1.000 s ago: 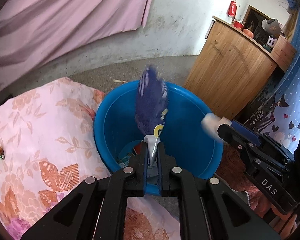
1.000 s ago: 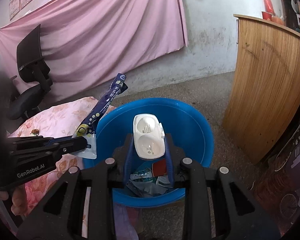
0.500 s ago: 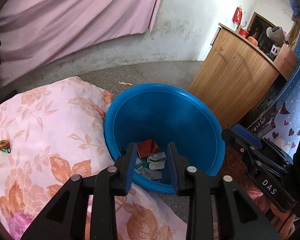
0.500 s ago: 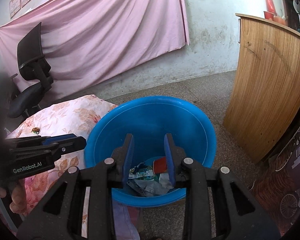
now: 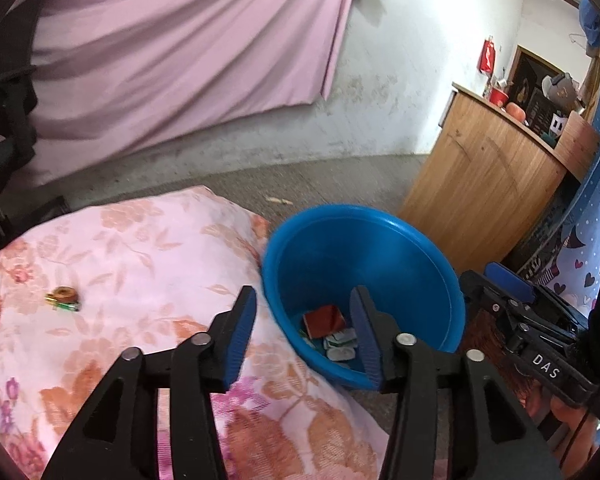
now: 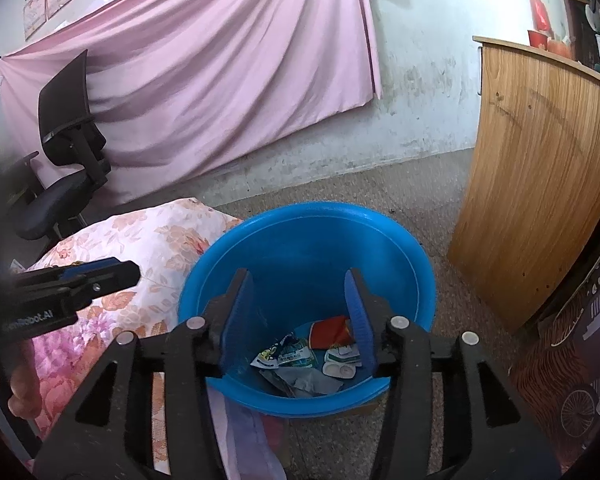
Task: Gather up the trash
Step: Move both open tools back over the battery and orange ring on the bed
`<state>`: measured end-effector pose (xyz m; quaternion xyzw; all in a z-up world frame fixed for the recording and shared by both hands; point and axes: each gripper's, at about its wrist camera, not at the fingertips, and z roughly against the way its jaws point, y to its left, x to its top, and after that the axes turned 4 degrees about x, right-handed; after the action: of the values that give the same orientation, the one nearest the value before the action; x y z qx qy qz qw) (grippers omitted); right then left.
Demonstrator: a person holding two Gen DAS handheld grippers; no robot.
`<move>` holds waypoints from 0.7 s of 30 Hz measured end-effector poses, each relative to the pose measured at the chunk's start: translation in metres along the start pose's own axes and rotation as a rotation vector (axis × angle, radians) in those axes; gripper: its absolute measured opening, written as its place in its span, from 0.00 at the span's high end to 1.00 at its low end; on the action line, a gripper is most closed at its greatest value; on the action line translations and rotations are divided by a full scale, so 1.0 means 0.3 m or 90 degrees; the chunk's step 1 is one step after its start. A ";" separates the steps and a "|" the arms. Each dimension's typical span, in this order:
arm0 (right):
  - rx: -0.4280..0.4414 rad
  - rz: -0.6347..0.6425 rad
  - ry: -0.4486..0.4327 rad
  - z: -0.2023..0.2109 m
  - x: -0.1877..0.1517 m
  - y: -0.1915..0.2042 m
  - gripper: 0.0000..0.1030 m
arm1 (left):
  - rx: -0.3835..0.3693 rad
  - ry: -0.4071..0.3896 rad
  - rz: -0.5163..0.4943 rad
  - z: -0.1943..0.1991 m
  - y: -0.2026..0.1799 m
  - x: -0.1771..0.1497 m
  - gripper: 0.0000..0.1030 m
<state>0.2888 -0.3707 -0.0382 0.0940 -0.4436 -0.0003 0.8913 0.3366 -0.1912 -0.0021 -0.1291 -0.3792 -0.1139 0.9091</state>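
**Both grippers empty over the bin**

The left gripper (image 5: pixel 302 322) is hanging with jaws apart, having just been opening, nothing between them. The remaining scrap (image 5: pixel 63 298) is lying far to its left on the floral bedding (image 5: pixel 148 256), well apart (right gripper (image 6: pixel 298 312), likewise spread and just widened, is farther). The blue bucket (image 6: pixel 404 248) is sitting right, holding the wrappers (image 6: pixel 300 356); nothing is blocking the way.
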 end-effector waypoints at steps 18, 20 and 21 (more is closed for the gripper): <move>0.049 0.036 -0.127 0.111 0.030 0.133 0.00 | 0.105 -0.220 0.055 0.312 0.172 -0.107 0.03; 0.059 0.041 -0.149 0.123 0.034 0.156 0.00 | 0.114 -0.235 0.057 0.331 0.184 -0.117 0.03; 0.062 0.043 -0.157 0.127 0.036 0.169 0.00 | 0.117 -0.243 0.060 0.346 0.193 -0.123 0.03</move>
<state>0.2611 -0.3281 0.0013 0.1213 -0.5523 0.0401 0.8238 0.2604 -0.0992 0.0332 -0.0827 -0.5467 -0.0097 0.8332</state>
